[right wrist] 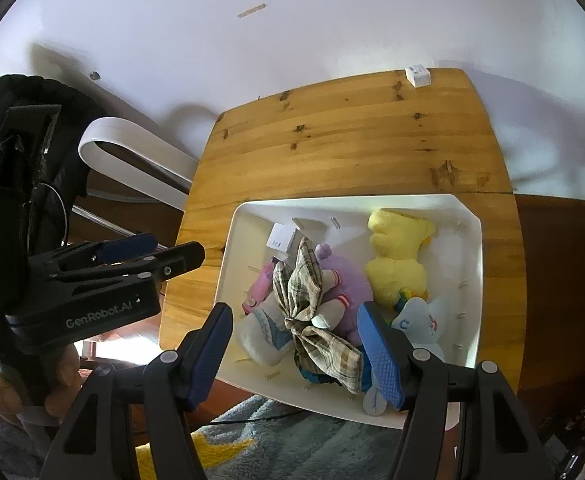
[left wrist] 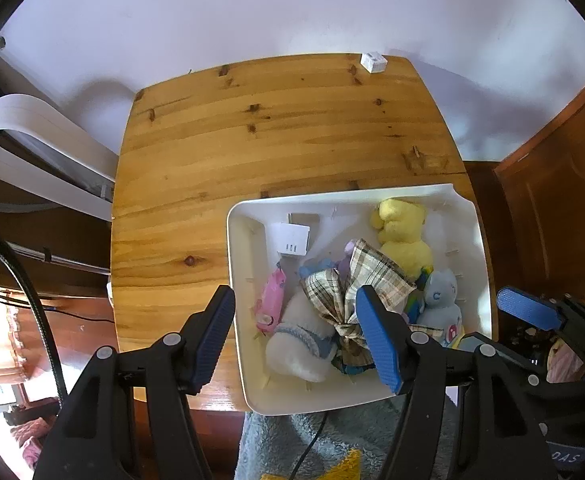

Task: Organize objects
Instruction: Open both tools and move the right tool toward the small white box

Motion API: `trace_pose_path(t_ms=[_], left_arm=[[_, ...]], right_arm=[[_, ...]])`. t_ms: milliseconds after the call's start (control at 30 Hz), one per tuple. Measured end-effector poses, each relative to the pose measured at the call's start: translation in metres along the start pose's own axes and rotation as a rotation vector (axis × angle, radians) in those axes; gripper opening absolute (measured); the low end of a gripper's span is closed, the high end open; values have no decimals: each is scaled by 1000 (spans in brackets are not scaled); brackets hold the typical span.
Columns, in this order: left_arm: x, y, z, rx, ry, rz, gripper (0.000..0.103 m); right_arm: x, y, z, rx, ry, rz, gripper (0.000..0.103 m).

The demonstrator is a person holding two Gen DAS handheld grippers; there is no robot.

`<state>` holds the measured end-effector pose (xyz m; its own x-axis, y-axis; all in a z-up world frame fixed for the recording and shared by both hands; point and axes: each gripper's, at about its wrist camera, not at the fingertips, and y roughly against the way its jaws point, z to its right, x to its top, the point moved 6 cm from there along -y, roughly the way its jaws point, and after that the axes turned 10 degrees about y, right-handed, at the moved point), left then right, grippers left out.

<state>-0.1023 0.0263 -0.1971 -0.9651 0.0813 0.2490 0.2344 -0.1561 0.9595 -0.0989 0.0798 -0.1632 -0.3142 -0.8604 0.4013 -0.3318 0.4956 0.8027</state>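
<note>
A white bin (left wrist: 238, 280) (right wrist: 472, 280) stands on the near right part of the wooden table (left wrist: 252, 140) (right wrist: 352, 140). It holds a yellow plush (left wrist: 404, 236) (right wrist: 396, 256), a plaid bow (left wrist: 352, 280) (right wrist: 304, 292), a white plush (left wrist: 296, 336), a purple plush (right wrist: 348, 280), a grey-blue plush (left wrist: 440, 300) (right wrist: 424, 320), a pink packet (left wrist: 270, 300) and a small white box (left wrist: 294, 240). My left gripper (left wrist: 298, 340) is open and empty above the bin's near left part. My right gripper (right wrist: 296, 352) is open and empty above the bin's near edge.
A small white box (left wrist: 373, 62) (right wrist: 418, 75) lies at the table's far right corner. A white curved appliance (left wrist: 32, 148) (right wrist: 132, 152) stands left of the table. A white wall is behind, a wooden door (left wrist: 564, 200) at right. A fluffy grey blanket (left wrist: 332, 440) lies below.
</note>
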Motion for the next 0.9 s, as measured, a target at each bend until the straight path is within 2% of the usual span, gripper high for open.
trace_pose_path(t_ms=[333,900], left_arm=[[6,18,2,-27,29,43,67],[24,53,7,-46,64,162,67]], right_arm=[[9,12,-1,-3,6,34,66],[33,27,13,-4,-25,60,66]])
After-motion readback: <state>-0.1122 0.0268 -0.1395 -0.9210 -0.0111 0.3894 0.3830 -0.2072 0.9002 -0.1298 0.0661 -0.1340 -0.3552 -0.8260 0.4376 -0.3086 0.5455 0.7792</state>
